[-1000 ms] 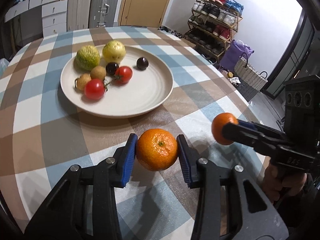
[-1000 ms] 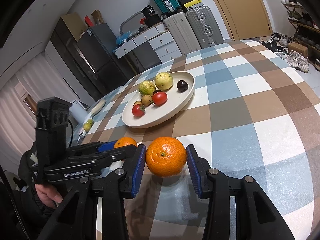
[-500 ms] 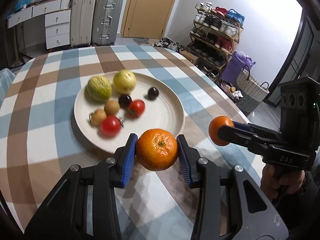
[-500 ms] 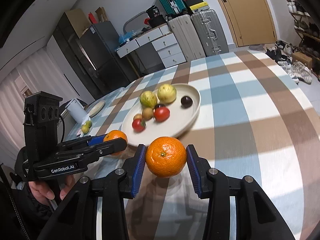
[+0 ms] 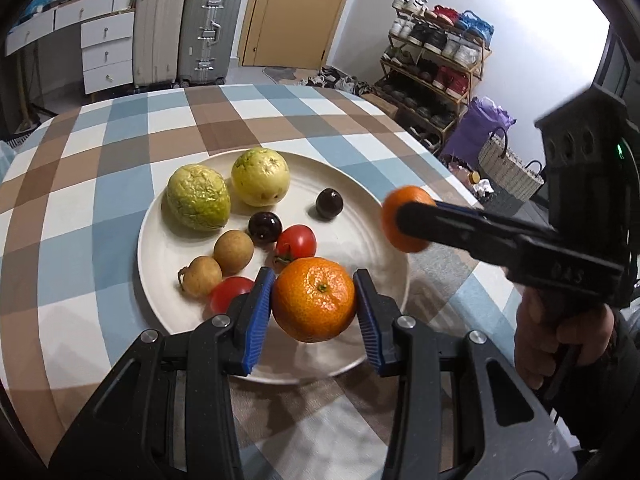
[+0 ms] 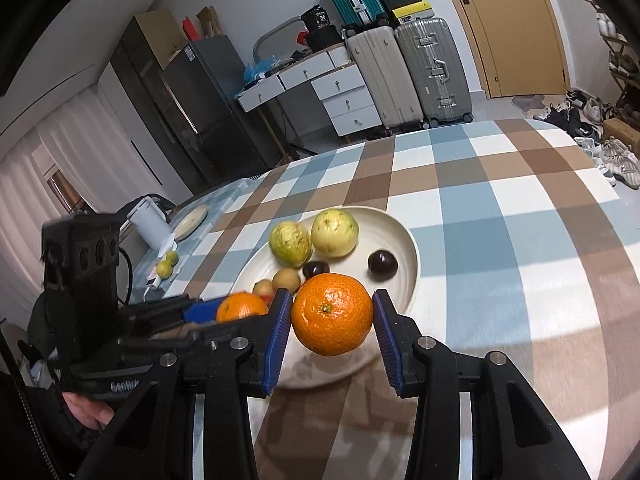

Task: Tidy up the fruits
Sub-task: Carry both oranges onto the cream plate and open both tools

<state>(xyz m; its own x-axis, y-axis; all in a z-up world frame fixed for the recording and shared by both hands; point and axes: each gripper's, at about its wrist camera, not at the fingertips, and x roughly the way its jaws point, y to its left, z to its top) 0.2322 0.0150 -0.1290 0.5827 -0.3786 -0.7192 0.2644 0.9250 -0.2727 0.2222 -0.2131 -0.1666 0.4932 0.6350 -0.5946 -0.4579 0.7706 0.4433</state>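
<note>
On the table (image 5: 120, 152) stands the plate (image 5: 160, 248); in the left wrist view, two large fruits (image 5: 199, 196) lie side by side on it at about 11 o'clock, two dark round fruits (image 5: 329, 203) nearer centre and at 2 o'clock, two small fruits (image 5: 233, 251) and two tomatoes (image 5: 296, 242) toward 7 o'clock. Behind the table stand suitcases (image 5: 209, 32) at 12 o'clock; a shoe rack (image 5: 436, 64) stands at 2 o'clock.
</note>
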